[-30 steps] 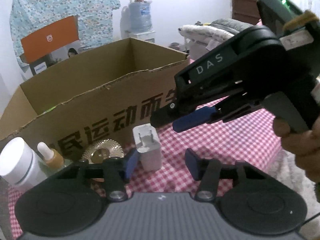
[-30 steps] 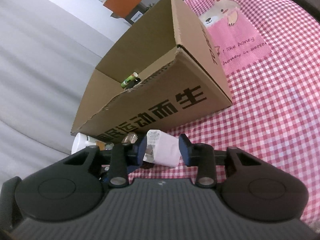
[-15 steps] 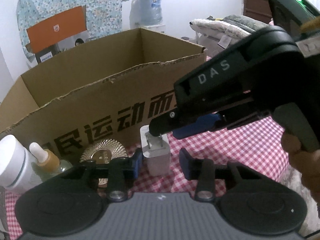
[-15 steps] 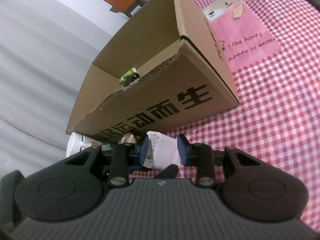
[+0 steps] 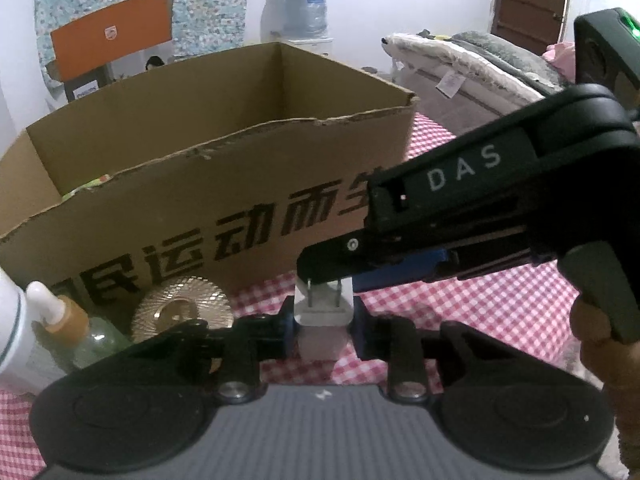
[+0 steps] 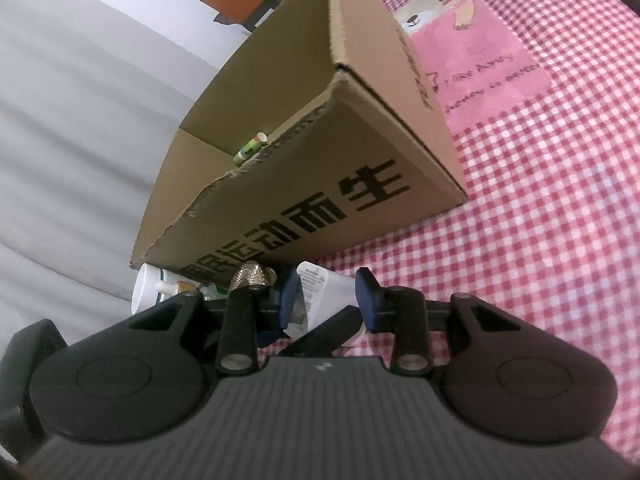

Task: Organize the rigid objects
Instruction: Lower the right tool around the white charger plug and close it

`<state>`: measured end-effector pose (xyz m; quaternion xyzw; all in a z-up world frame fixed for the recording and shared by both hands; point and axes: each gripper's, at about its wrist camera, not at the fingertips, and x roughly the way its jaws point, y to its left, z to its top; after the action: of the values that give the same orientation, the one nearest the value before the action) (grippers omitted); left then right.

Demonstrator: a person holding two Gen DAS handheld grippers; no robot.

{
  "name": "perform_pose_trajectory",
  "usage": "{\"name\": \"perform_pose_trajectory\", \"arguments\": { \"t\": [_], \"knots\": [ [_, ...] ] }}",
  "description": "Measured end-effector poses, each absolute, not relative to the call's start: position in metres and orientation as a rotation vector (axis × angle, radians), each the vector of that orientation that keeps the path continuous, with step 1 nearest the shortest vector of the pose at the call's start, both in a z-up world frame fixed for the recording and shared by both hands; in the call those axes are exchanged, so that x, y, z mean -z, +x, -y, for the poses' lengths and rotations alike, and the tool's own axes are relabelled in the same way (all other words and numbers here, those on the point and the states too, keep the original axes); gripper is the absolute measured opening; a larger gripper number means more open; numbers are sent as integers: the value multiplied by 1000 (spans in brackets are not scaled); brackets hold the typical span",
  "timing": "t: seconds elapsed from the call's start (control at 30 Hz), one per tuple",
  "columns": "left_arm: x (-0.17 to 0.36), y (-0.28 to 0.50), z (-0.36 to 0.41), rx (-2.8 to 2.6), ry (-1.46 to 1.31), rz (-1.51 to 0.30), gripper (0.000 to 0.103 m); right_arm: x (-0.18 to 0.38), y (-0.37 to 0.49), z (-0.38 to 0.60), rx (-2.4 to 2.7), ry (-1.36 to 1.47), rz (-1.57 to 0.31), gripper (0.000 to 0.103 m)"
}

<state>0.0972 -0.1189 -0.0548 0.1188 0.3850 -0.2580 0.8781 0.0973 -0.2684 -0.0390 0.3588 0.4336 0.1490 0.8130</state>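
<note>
Far left in the left wrist view there's a white bottle [image 5: 8,320] at the frame edge, then a dropper bottle [image 5: 64,320] with an amber collar, then a gold ribbed disc [image 5: 182,308], all lined up against the front wall of the open cardboard box [image 5: 240,152]. Everything sits on a pink checked cloth [image 5: 460,300].

Next comes the white plug adapter [image 5: 324,320], standing prongs-up just in front of the box. The left gripper [image 5: 323,330] has just been closing and now both blue pads press its sides, so it's clamped on the adapter. The right gripper [image 6: 326,294] comes in from the right and also has the adapter [image 6: 320,292] pinched between its blue pads. A hand [image 5: 600,344] holds its grip at the right edge.

Inside the box, the right wrist view shows a small green tube [image 6: 250,148].
</note>
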Motion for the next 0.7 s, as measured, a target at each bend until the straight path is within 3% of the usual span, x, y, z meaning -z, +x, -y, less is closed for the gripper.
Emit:
{"name": "perform_pose_trajectory", "arguments": {
  "t": [0.7],
  "knots": [
    [61, 78, 138, 616, 287, -808, 28, 42, 61, 284, -247, 796, -927, 37]
  ]
}}
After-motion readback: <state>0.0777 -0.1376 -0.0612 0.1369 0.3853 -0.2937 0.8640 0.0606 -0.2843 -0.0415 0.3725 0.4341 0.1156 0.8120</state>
